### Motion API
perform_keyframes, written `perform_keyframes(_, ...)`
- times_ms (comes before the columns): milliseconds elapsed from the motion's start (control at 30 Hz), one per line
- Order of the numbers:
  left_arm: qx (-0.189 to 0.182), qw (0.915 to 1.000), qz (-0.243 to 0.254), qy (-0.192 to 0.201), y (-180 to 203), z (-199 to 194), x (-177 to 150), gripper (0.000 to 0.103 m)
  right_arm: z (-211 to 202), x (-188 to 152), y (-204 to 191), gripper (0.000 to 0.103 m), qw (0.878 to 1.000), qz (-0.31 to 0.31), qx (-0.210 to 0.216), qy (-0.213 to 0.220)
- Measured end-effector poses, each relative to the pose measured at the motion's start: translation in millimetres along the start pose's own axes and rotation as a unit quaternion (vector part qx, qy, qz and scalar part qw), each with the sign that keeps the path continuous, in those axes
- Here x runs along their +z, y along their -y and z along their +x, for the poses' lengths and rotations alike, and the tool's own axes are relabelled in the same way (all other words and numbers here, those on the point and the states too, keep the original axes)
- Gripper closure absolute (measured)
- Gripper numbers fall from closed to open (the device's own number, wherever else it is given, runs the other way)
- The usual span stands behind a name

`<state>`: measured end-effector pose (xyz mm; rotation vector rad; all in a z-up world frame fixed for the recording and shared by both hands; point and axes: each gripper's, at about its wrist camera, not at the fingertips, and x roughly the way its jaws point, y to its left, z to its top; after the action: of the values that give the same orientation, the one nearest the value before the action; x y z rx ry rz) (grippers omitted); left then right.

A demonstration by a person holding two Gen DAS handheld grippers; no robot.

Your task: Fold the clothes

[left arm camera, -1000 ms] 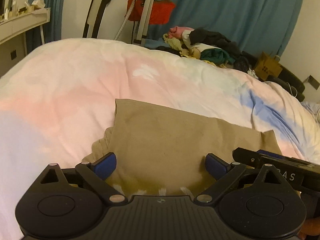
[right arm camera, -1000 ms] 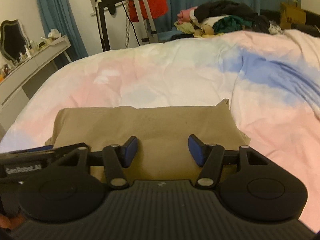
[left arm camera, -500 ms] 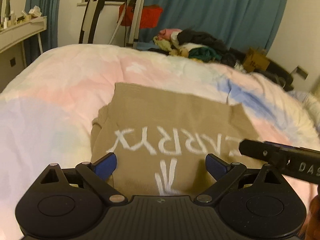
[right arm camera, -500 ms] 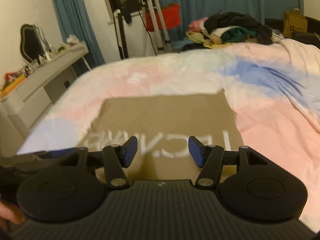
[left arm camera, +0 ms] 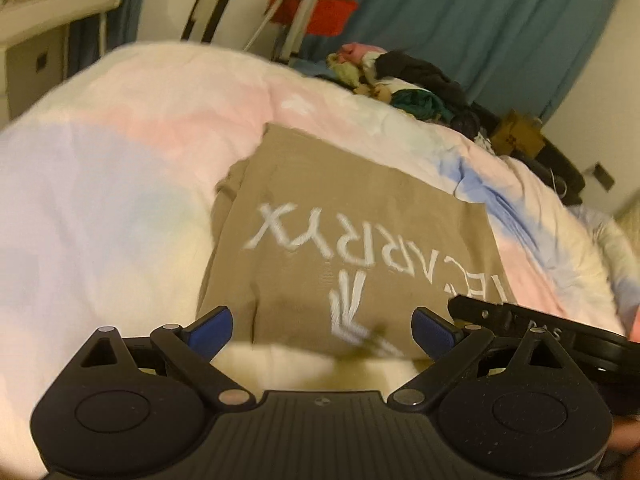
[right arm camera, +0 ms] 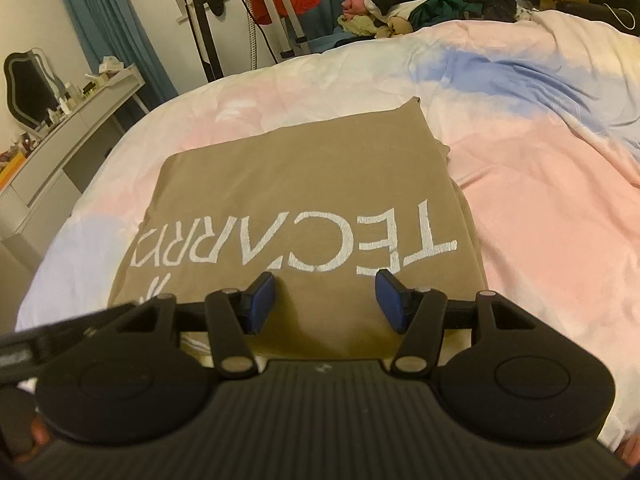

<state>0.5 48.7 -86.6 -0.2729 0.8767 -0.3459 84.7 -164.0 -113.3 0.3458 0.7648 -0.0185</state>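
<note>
Both grippers, left gripper (left arm camera: 322, 330) and right gripper (right arm camera: 326, 302), hover spread and empty above the near edge of the shirt (right arm camera: 304, 196), which lies folded flat on the bed (right arm camera: 540, 168).

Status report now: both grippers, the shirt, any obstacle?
Left hand-held gripper open, empty. Right hand-held gripper open, empty. Tan shirt folded flat on the bed, white lettering up. Nothing blocking it.
</note>
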Motion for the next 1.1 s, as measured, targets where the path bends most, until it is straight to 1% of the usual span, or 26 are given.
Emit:
perform_keyframes(67,-0.023,0.9991,-0.033,-0.011,-9,0,-3,0.006,0,0,1,0.045,1.000,0.003,0.001,0.000)
perform_keyframes(167,-0.049,0.9948,-0.085,-0.027,-21,15,0,0.006,-1,-1,2,0.044,1.000,0.009,0.003,-0.001)
perform_keyframes(233,-0.064,0.9894,-0.124,-0.040,-29,32,1,0.006,0,0,2,0.043,1.000,0.012,0.005,-0.001)
perform_keyframes(300,-0.074,0.9817,-0.167,-0.053,-38,50,2,0.006,1,-1,2,0.043,1.000,0.014,0.005,-0.001)
perform_keyframes(433,-0.088,0.9732,-0.208,-0.044,-47,61,4,0.005,1,-1,1,0.043,1.000,0.016,0.004,-0.001)
perform_keyframes(533,-0.095,0.9701,-0.221,-0.036,-50,59,2,0.007,1,-1,1,0.043,1.000,0.017,0.004,0.000)
perform_keyframes(633,-0.101,0.9662,-0.237,-0.018,-56,56,2,0.017,1,-2,2,0.043,1.000,0.020,0.004,0.001)
perform_keyframes(667,-0.099,0.9664,-0.237,-0.015,-56,56,2,0.025,1,-1,2,0.043,1.000,0.021,0.004,0.001)
perform_keyframes(700,-0.095,0.9673,-0.235,-0.014,-56,56,2,0.035,1,-1,2,0.043,1.000,0.021,0.003,0.001)
perform_keyframes(800,-0.084,0.9701,-0.227,-0.010,-56,57,4,0.051,1,-1,1,0.044,1.000,0.020,0.001,0.001)
perform_keyframes(833,-0.081,0.9709,-0.225,-0.009,-57,57,4,0.053,0,-1,0,0.044,1.000,0.018,0.000,0.002)
perform_keyframes(867,-0.077,0.9718,-0.223,-0.008,-57,58,5,0.060,-2,-1,-1,0.044,1.000,0.016,0.000,0.004)
perform_keyframes(900,-0.076,0.9725,-0.220,-0.005,-56,57,5,0.066,-3,-1,-2,0.044,1.000,0.015,-0.001,0.005)
perform_keyframes(933,-0.077,0.9727,-0.219,-0.002,-56,55,4,0.069,-5,-1,-3,0.042,1.000,0.016,0.002,0.007)
perform_keyframes(967,-0.079,0.9727,-0.218,0.001,-55,54,4,0.076,-9,-1,-1,0.042,0.999,0.029,0.021,0.010)
perform_keyframes(1033,-0.083,0.9718,-0.221,0.006,-55,52,4,0.079,-17,1,6,0.041,0.992,0.080,0.100,0.017)
perform_keyframes(1067,-0.085,0.9712,-0.223,0.008,-55,52,4,0.081,-20,1,10,0.034,0.985,0.106,0.137,0.017)
perform_keyframes(1100,-0.087,0.9707,-0.224,0.010,-55,51,4,0.082,-19,1,12,0.016,0.976,0.132,0.171,0.011)
